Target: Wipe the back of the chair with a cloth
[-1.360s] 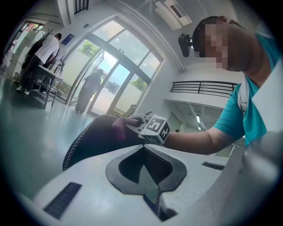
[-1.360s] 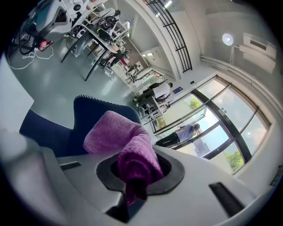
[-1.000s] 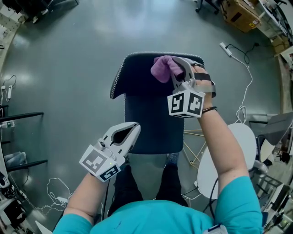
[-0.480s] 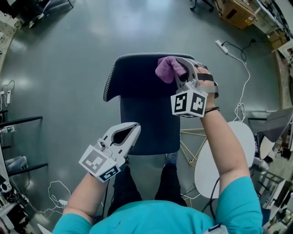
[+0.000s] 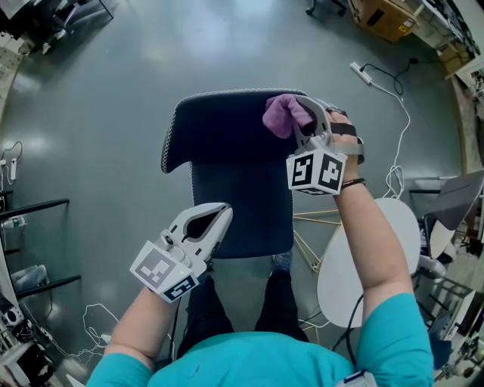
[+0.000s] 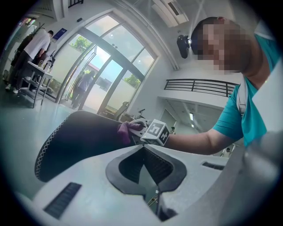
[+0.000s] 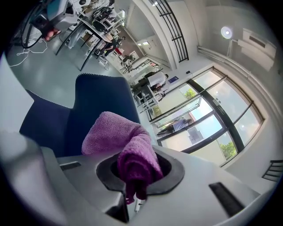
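The dark blue chair back with a white-stitched edge stands in front of me, seen from above. A purple cloth lies bunched against its upper right part, with my right gripper shut on it. In the right gripper view the cloth fills the jaws and hangs over the blue chair back. My left gripper hovers near the lower left of the chair back, shut and holding nothing. The left gripper view shows the chair back and the cloth beyond the left gripper.
A white round table stands close on the right. A power strip and cable lie on the grey floor beyond it. Cardboard boxes sit far right, metal racks at the left. People stand by a far table.
The right gripper and the cloth have shifted a little rightward along the top of the chair back, which has turned slightly. The left gripper has stayed where it was.
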The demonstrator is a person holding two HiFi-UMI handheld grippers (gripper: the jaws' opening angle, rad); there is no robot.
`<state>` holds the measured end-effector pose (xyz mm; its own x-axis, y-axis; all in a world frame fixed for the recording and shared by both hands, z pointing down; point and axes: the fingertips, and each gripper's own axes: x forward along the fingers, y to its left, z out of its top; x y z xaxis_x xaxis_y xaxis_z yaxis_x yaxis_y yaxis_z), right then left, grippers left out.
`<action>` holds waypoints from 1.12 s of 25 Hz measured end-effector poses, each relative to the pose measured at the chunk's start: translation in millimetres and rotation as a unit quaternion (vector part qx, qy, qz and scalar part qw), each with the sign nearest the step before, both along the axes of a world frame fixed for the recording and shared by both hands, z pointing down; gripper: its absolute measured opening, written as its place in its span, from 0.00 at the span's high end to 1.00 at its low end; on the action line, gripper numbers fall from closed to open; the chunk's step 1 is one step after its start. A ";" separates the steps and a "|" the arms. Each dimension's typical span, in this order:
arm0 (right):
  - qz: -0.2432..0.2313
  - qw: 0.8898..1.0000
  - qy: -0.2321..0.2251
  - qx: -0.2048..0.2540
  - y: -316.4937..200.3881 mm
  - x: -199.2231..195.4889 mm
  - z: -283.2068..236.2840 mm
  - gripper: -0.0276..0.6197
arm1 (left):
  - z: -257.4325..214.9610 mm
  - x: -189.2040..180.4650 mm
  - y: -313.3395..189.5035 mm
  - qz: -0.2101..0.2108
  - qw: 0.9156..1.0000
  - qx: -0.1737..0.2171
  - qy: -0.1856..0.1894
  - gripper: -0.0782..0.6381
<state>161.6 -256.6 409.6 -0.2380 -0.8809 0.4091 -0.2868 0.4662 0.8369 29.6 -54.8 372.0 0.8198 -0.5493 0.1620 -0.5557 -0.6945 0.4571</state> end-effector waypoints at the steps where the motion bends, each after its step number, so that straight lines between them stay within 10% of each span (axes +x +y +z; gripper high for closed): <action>1: 0.003 1.000 0.000 -0.001 0.1 3.7 0.8 0.88 | 0.4 1.7 -0.3 0.001 1.000 0.000 0.000 0.88; 16: 0.013 0.999 -0.030 -0.027 24.6 68.4 -2.9 0.88 | 3.8 24.3 -2.7 -0.004 1.000 -0.002 0.001 0.88; 28: -0.275 0.955 0.000 -0.107 124.4 -164.6 57.8 0.88 | 20.1 -74.2 17.6 -0.070 0.997 -0.016 0.005 0.89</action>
<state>-2.9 -132.2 467.4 -0.6417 -0.5182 0.5654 0.0510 0.7068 0.7056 -44.6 -37.2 392.2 0.7375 -0.6526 0.1738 -0.6413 -0.5961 0.4831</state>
